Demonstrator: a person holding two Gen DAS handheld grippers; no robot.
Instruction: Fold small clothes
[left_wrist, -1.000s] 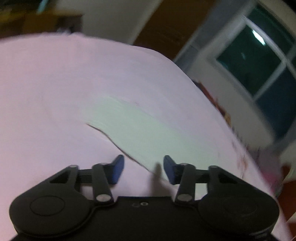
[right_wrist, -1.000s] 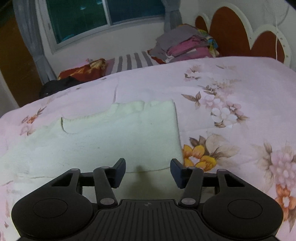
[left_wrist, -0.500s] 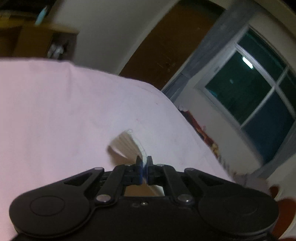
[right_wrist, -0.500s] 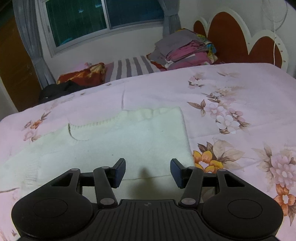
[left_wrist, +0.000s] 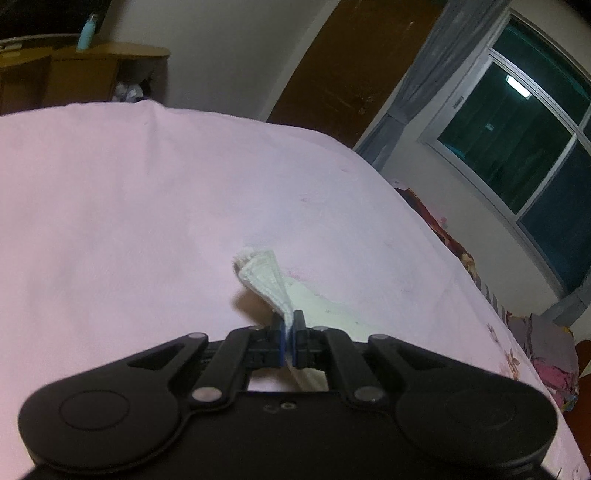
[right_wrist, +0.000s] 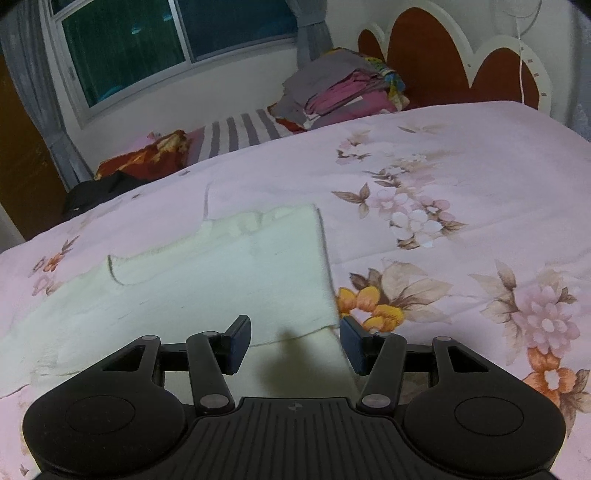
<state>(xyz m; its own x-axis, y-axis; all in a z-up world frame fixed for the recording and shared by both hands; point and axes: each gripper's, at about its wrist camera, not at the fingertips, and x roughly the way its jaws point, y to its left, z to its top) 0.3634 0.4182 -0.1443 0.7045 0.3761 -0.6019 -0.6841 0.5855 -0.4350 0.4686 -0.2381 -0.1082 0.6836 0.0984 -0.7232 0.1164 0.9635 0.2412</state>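
Note:
A cream knitted garment (right_wrist: 207, 273) lies spread flat on the pink flowered bedspread (right_wrist: 461, 177). In the left wrist view my left gripper (left_wrist: 289, 325) is shut on a hemmed edge of the cream garment (left_wrist: 264, 277), and the pinched fabric sticks up in a small fold above the sheet. In the right wrist view my right gripper (right_wrist: 295, 341) is open and hovers over the garment's near right corner, with nothing pressed between its pads.
A pile of folded clothes (right_wrist: 340, 92) sits at the head of the bed by the red headboard (right_wrist: 443, 62). Striped and red cloths (right_wrist: 236, 133) lie under the window. A wooden door (left_wrist: 347, 70) and a desk (left_wrist: 85, 74) stand beyond the bed.
My left gripper went from open over the garment to shut on its edge, and the edge now stands lifted. The right gripper stayed open and shifted slightly over the garment's corner.

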